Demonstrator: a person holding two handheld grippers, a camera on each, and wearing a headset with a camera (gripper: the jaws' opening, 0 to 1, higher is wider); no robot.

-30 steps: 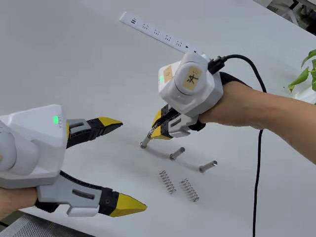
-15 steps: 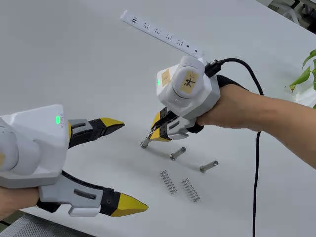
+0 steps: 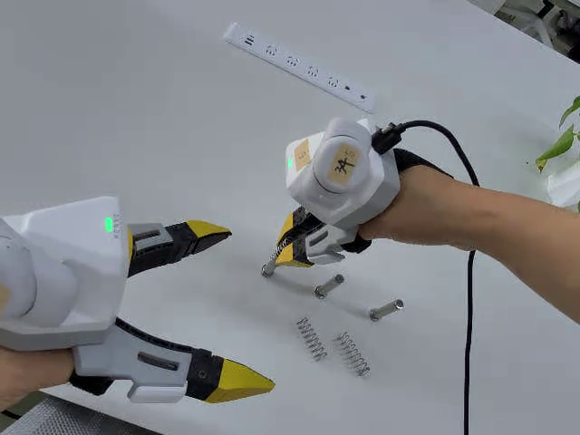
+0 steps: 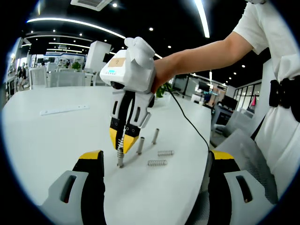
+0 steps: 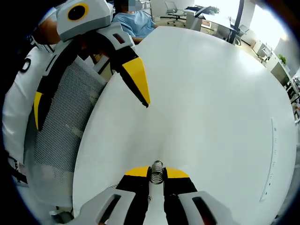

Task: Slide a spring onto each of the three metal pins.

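On the left we see the left hand-held gripper, a white plastic body with black jaws ending in yellow wedges, spread wide and empty above the smooth white bench. To its right, the right hand-held gripper is clamped on a coiled wire spring held over the leftmost pin, a short shiny metal cylinder. A second pin and third pin follow, with two loose springs lying near them.
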